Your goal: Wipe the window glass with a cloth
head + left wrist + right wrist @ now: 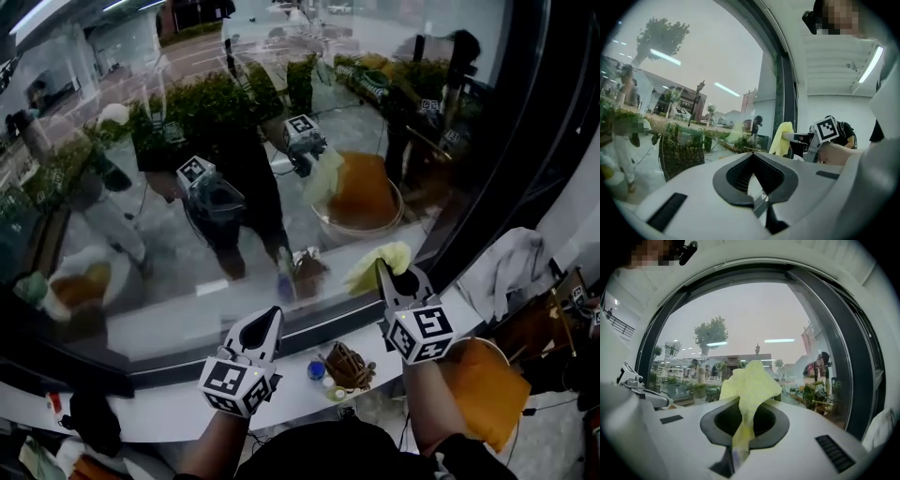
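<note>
The window glass (281, 141) fills the upper part of the head view and reflects both grippers. My right gripper (386, 272) is shut on a pale yellow cloth (378, 263), held close to the lower right of the pane; whether the cloth touches the glass I cannot tell. In the right gripper view the yellow cloth (747, 385) sticks up from between the closed jaws. My left gripper (272, 319) hovers over the white sill (178, 403), jaws shut and empty. The left gripper view shows the yellow cloth (780, 138) and right gripper (787, 137) off to the right.
A dark window frame (511, 169) runs down the right side. On the white sill lie a brown brush-like bundle (349, 366) and a small blue cap (316, 370). A white cloth (511, 262) hangs at the right, above an orange cushion (487, 389).
</note>
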### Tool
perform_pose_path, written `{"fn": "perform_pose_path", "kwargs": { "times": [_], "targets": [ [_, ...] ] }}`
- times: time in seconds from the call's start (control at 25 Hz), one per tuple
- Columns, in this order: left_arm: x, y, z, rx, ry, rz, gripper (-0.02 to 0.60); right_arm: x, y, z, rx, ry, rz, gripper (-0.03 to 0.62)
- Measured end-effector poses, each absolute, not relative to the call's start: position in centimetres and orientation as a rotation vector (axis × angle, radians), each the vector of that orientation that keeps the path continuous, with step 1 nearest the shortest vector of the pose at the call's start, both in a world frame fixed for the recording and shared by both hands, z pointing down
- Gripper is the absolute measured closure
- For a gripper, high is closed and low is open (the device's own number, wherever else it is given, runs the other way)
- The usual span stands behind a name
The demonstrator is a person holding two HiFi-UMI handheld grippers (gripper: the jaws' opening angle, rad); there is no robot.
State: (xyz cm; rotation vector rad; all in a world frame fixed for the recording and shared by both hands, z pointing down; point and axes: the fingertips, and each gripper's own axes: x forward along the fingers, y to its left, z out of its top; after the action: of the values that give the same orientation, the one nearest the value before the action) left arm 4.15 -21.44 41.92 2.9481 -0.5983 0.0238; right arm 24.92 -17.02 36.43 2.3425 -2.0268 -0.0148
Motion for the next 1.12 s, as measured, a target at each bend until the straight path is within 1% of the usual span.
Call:
{"fn": "perform_pose_path", "kwargs": {
  "times": [0.24,0.68,0.92,1.12],
  "targets": [
    [11.2,-20.7,41.6,2.961,-0.654,0.043,0.574,33.8,-17.3,36.6,2.360,-2.024,-0.014,0.551],
    [17.0,-21.4,42.4,2.949,-0.735,0.047,0.574,43.5,-19.4,37.4,2.368,-1.963,-0.013,0.551],
    [18.5,-21.7,42.7,2.934,-0.766,0.053,0.574,46.4,-20.2,37.5,2.382,-1.933,-0.012,0.551],
    [18.7,-21.9,43.0,2.921,-0.802,0.062,0.574,47.1,-21.1,37.6,2.360,-1.908,-0.046,0.551]
  ]
}}
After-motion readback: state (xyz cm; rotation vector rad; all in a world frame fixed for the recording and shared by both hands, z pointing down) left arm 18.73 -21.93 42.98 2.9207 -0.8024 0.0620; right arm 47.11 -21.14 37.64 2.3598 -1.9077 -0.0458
